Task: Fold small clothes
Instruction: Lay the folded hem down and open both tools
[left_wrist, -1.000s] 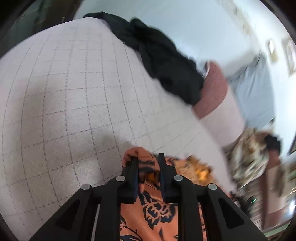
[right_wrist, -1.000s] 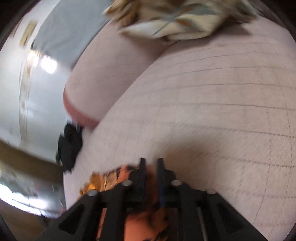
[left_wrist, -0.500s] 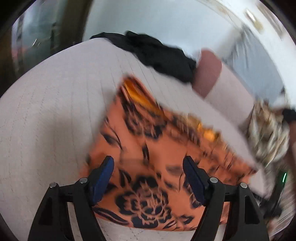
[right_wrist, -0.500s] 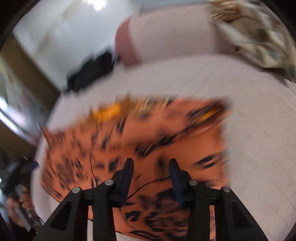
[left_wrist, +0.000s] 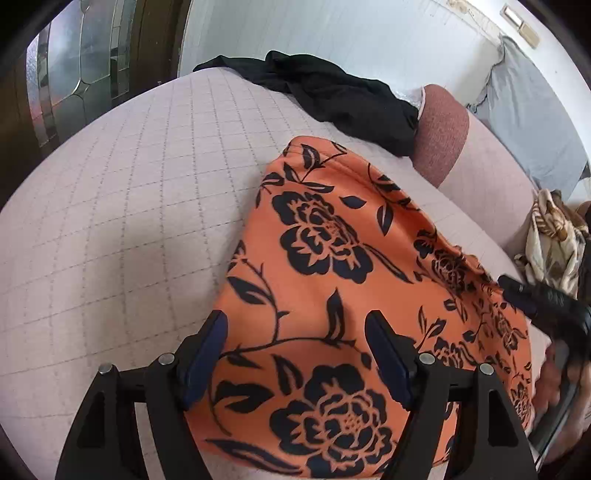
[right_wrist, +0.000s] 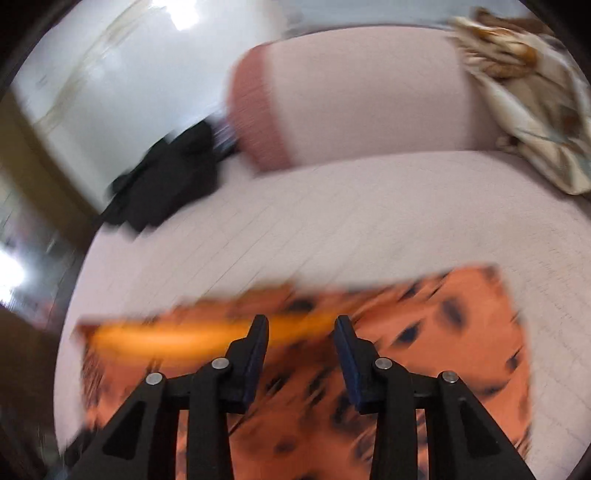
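**Orange garment released, next fold pending**

Left wrist view: the left tool (left_wrist: 295, 354) hangs released, its jaws having just opened wide, above the orange floral garment (left_wrist: 332, 266), which lies flat on the quilted bed (left_wrist: 129, 184). A black garment (left_wrist: 343, 99) sits well apart.

Right wrist view (badly blurred): the right tool (right_wrist: 301, 354) is also released, nothing between its jaws, over the same cloth (right_wrist: 443, 332). To fold well, I judge both tools should pinch 2 matching corners and keep edges aligned.
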